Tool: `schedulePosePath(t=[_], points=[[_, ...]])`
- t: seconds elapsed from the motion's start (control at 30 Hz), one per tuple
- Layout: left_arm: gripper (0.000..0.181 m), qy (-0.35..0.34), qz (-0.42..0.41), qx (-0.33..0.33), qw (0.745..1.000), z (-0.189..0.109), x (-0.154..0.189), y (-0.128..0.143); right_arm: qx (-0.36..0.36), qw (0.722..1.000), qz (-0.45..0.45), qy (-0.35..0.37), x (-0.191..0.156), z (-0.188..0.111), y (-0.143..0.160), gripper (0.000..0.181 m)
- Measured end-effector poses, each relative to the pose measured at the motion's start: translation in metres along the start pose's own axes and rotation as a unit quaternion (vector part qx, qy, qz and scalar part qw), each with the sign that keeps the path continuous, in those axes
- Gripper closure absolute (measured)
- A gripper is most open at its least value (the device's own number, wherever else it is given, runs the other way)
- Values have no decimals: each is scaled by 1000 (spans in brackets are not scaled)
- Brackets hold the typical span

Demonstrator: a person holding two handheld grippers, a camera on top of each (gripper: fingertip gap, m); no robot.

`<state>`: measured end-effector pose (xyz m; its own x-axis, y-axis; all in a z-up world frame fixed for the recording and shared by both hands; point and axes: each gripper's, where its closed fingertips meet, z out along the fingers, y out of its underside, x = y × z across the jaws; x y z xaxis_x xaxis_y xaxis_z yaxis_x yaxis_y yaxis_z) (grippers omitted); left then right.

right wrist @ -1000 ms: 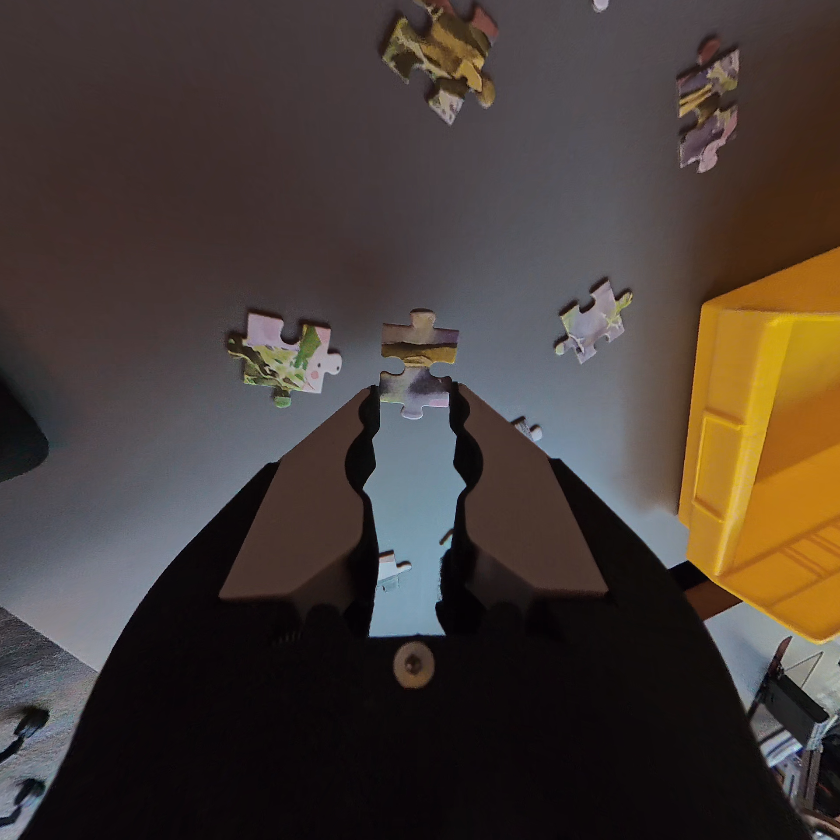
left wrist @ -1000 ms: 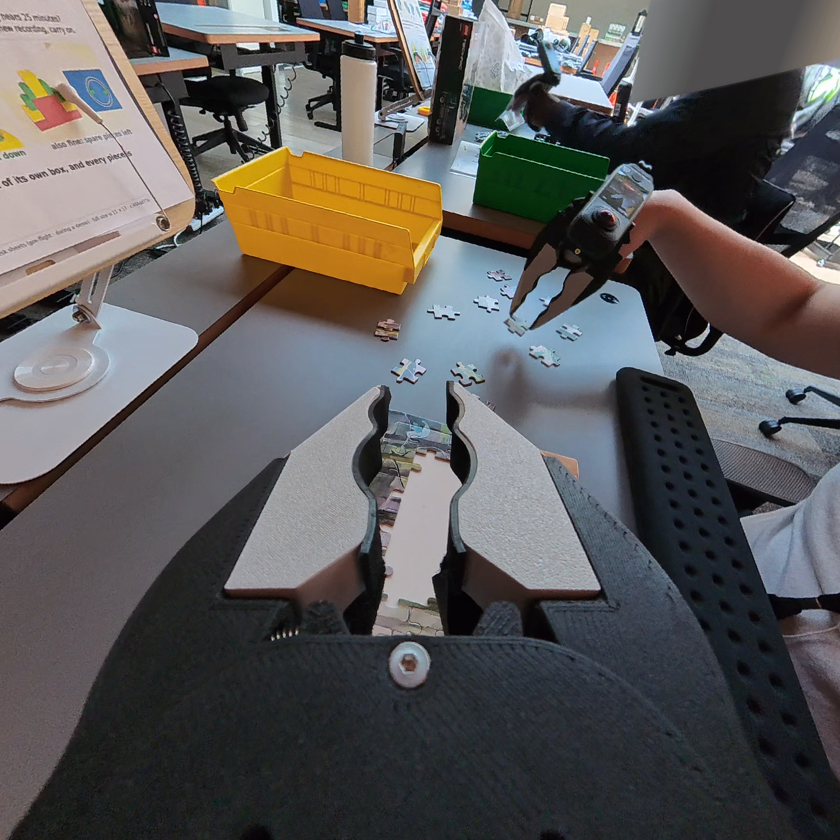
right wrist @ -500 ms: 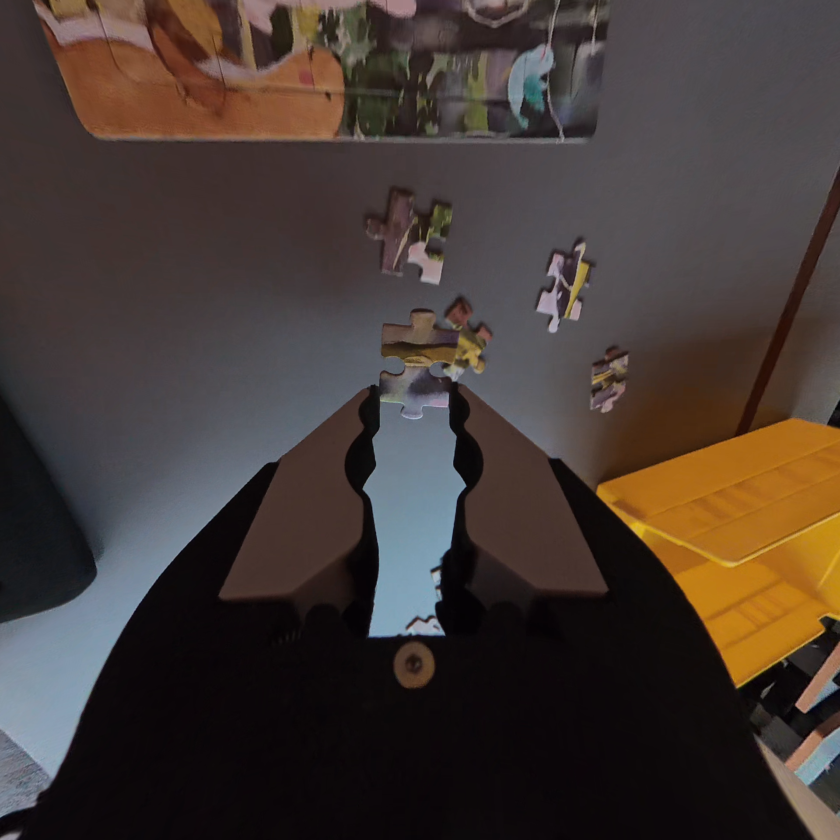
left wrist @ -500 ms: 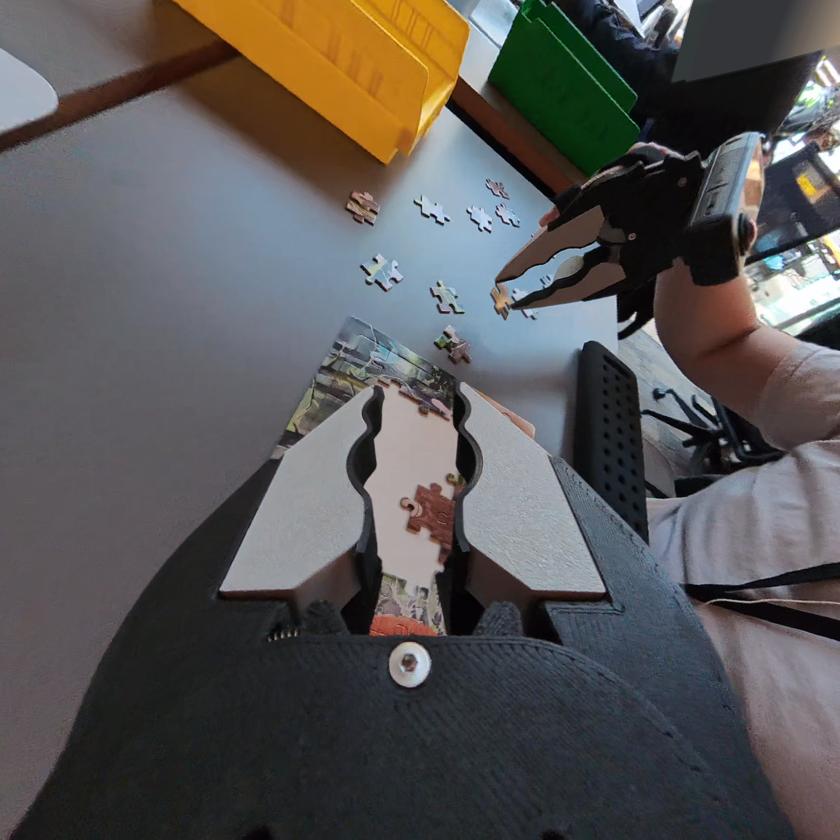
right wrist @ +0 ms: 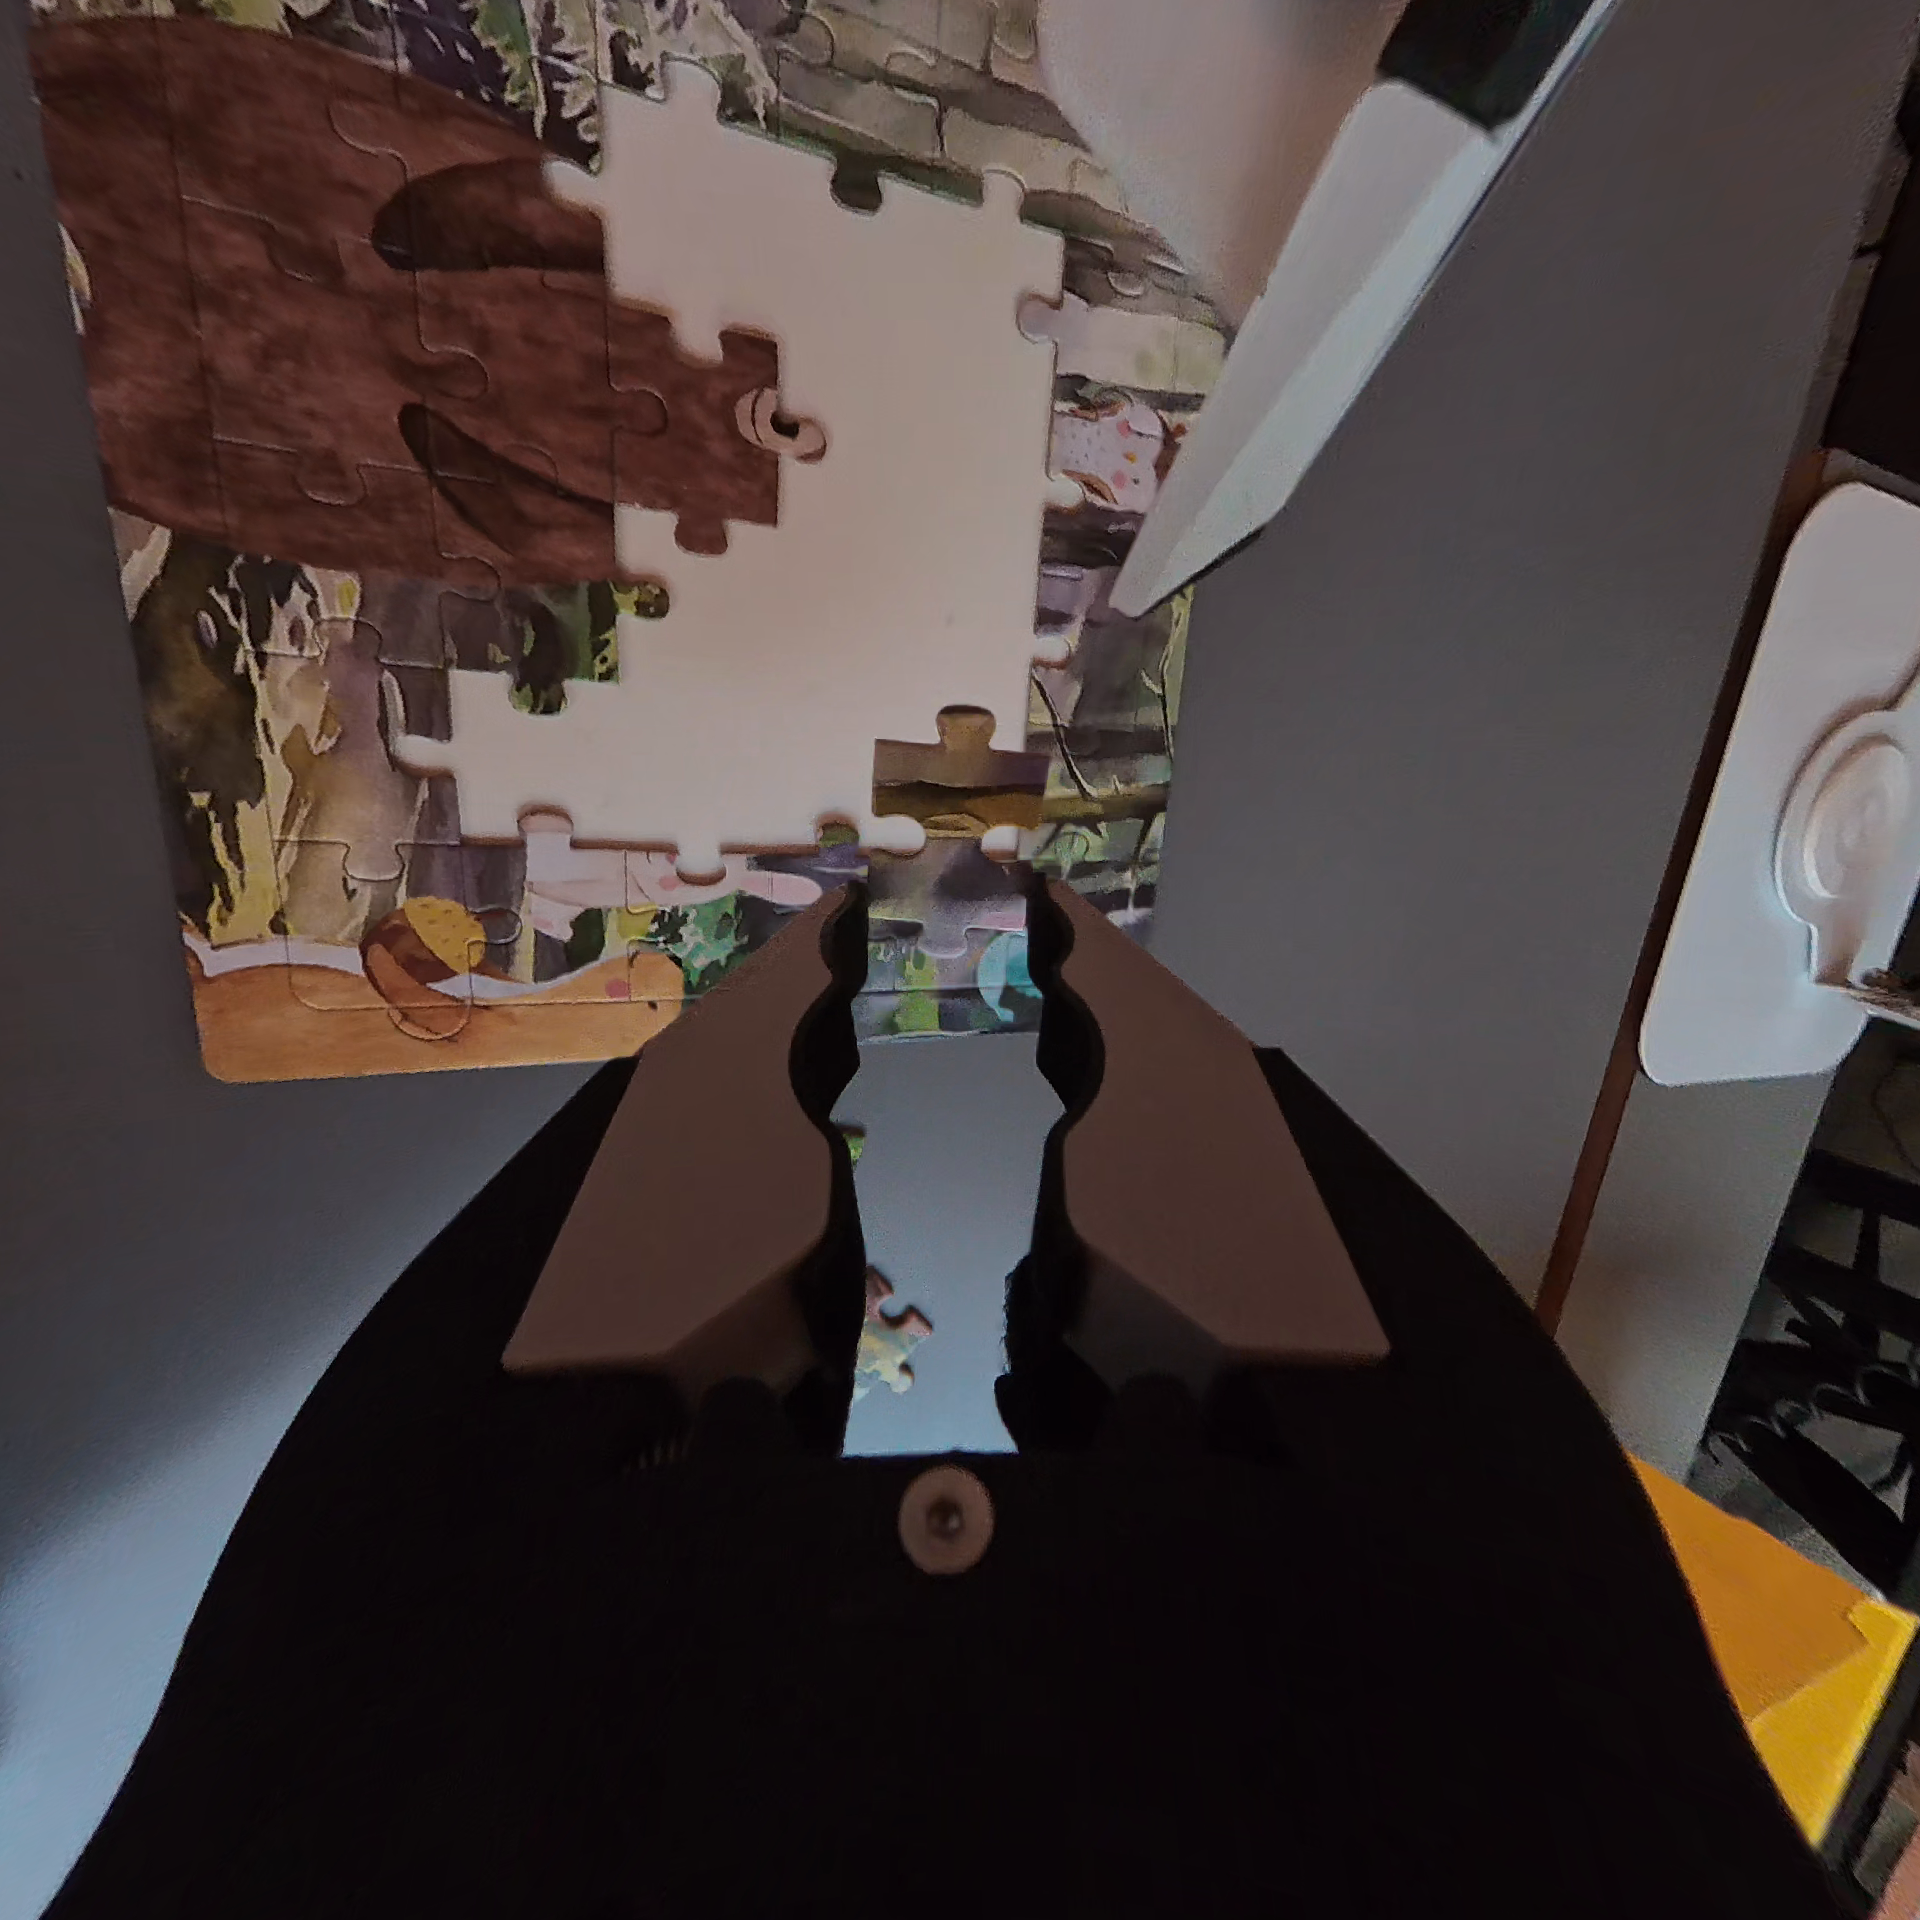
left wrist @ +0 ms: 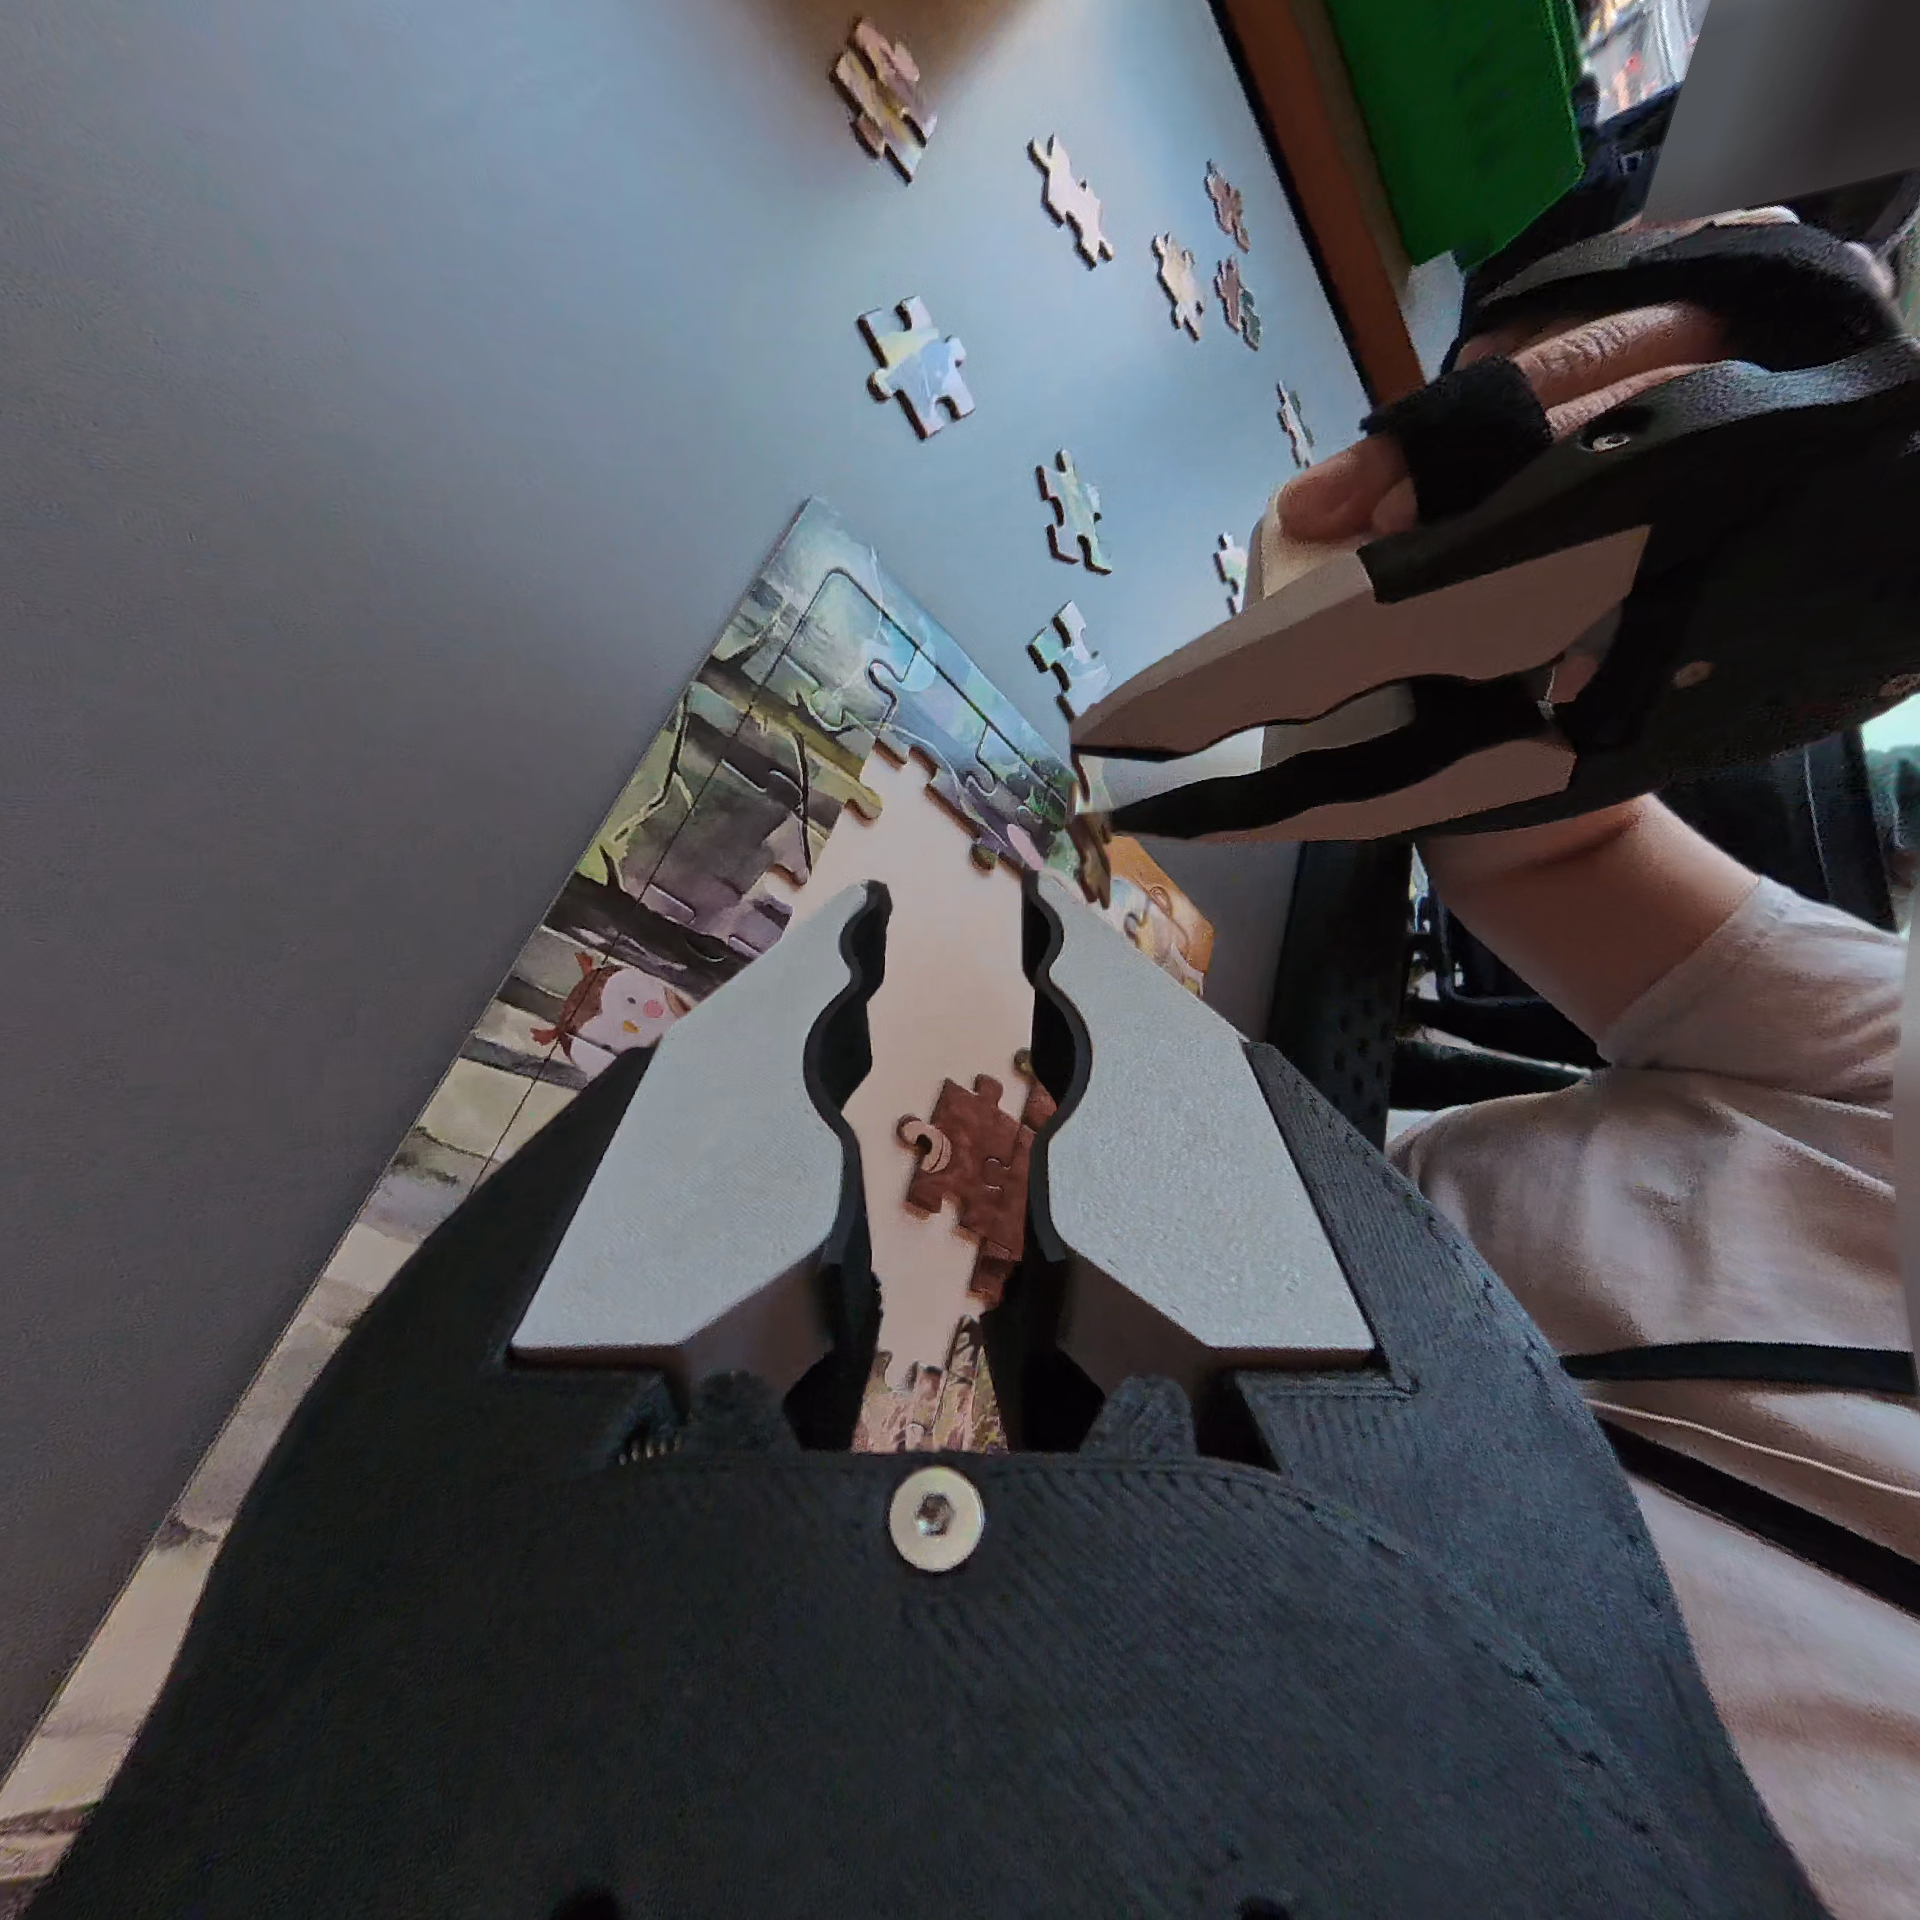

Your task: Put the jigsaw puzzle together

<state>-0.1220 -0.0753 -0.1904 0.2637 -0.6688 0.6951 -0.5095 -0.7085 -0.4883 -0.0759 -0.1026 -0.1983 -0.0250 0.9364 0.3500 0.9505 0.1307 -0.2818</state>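
The partly built puzzle point(left wrist: 727, 810) lies on the grey table, with a bare white gap point(right wrist: 831, 520) in its middle. My right gripper point(right wrist: 945, 888) is shut on a yellow, brown and purple puzzle piece point(right wrist: 956, 790) and holds it over the gap's near right corner. The right gripper also shows in the left wrist view point(left wrist: 1091, 774), tips just above the board's far edge. My left gripper point(left wrist: 956, 899) is open and empty, low over the board. One of its fingers point(right wrist: 1278, 343) shows in the right wrist view. Several loose pieces point(left wrist: 920, 369) lie beyond the board.
A green bin point(left wrist: 1455, 104) stands past the table's far edge. A yellow bin point(right wrist: 1766, 1662) and a white stand base point(right wrist: 1818, 779) sit to one side. A black perforated armrest point(left wrist: 1340, 987) and the person's arm are by the table edge. The left gripper's tips are roughly 6 cm from the right gripper's.
My right gripper has carried the piece from among the loose pieces to over the board's gap. My left gripper has tipped down and come closer over the board.
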Motion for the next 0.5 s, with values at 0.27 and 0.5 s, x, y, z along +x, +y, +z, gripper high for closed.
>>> schedulePosePath(t=[0.27, 0.5], points=[[167, -13, -48, -26, 998, -15, -14, 9, -26, 996, -16, -82, -4, 29, -1, 152], [168, -17, -42, 13, 999, -41, -11, -1, -60, 988, 3, -143, -2, 43, 7, 152]])
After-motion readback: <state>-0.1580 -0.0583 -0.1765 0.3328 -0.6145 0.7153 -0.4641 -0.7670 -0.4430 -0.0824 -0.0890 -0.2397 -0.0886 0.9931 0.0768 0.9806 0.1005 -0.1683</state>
